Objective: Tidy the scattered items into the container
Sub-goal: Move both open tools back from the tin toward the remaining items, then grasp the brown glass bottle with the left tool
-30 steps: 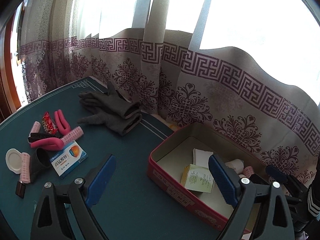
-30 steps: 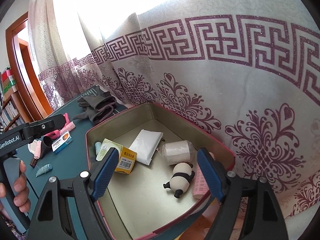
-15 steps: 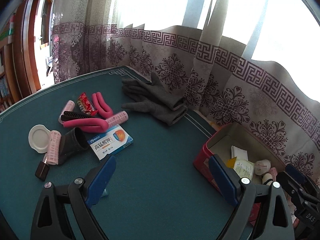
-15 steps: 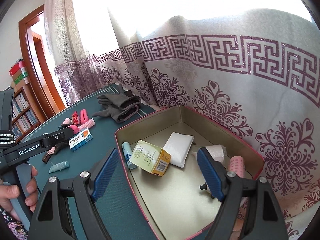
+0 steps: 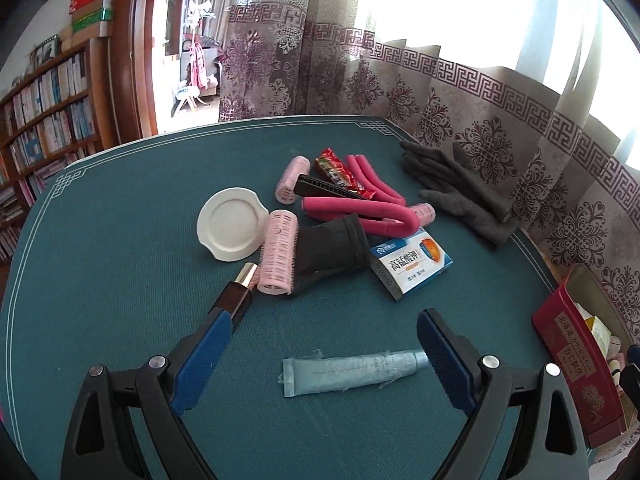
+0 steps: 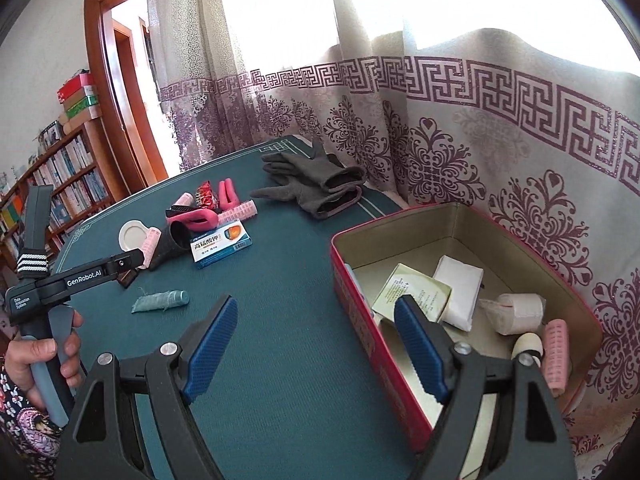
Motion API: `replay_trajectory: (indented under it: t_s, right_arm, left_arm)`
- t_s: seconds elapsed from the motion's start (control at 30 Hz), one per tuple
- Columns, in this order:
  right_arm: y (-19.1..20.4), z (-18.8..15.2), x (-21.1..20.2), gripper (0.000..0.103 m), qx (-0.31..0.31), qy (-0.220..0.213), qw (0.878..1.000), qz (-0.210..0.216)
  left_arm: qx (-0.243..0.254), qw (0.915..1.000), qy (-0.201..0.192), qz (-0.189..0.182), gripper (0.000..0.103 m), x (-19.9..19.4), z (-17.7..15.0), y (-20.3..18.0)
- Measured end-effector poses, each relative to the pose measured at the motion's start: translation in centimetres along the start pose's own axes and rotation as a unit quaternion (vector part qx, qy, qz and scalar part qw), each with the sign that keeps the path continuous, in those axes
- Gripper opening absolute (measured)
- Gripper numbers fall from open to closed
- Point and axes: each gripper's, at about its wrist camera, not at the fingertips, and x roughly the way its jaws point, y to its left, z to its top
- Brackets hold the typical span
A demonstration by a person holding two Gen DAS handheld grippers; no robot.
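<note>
Left wrist view: left hand-held gripper (image 5: 324, 344), spread and empty, has been swung from tin (image 5: 576, 356) to tube (image 5: 352, 370); pickup expected next.

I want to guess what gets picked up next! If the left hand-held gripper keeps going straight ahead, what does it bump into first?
Probably the pale blue tube, lying flat between the open left hand-held gripper fingers. Depth is unclear, though.
</note>
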Motion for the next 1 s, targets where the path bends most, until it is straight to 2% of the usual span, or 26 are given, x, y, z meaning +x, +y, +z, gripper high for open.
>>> replay_trajectory:
  t_s: [0.1, 0.23, 0.43, 0.63, 0.7, 0.77, 0.87, 0.93, 1.0]
  right_arm:
    - [1.3, -0.2, 0.7, 0.083, -0.015, 0.009, 1.000, 0.006]
    - [2.7, -0.4, 1.7, 0.084, -0.030, 0.022, 0.999, 0.014]
    - [4.5, -0.4, 3.3, 0.084, -0.053, 0.040, 0.997, 0.025]
    - [5.9, -0.2, 5.2, 0.084, -0.066, 0.055, 0.996, 0.036]
    - [6.3, -0.1, 5.9, 0.084, -0.067, 0.060, 0.995, 0.042]
    - [6.7, -0.1, 6.4, 0.084, -0.071, 0.064, 0.994, 0.046]
    - [7.4, 0.0, 7.3, 0.084, -0.077, 0.070, 0.993, 0.052]
    - [8.0, 0.2, 8.1, 0.083, -0.083, 0.071, 0.992, 0.057]
    - [8.4, 0.6, 8.9, 0.083, -0.088, 0.071, 0.992, 0.057]
  left_arm:
    - [-0.022, 0.9995, 0.010, 0.021, 0.095, 1.1, 0.0, 2.7]
    - [-0.027, 0.9986, 0.021, 0.041, 0.095, 2.5, -0.2, 4.9]
    - [-0.014, 0.9981, 0.041, 0.043, 0.095, 4.6, -0.2, 5.5]
    - [0.012, 0.9975, 0.041, 0.057, 0.095, 5.9, -0.3, 5.2]
    - [0.015, 0.9971, 0.043, 0.061, 0.083, 6.3, -0.2, 5.3]
    - [0.021, 0.9969, 0.038, 0.066, 0.079, 6.4, 0.0, 5.4]
    - [0.027, 0.9966, 0.034, 0.071, 0.064, 6.6, 0.3, 5.4]
    - [0.029, 0.9969, 0.029, 0.068, 0.051, 6.5, 0.3, 5.4]
    - [0.031, 0.9973, 0.026, 0.061, 0.024, 6.3, 0.3, 5.4]
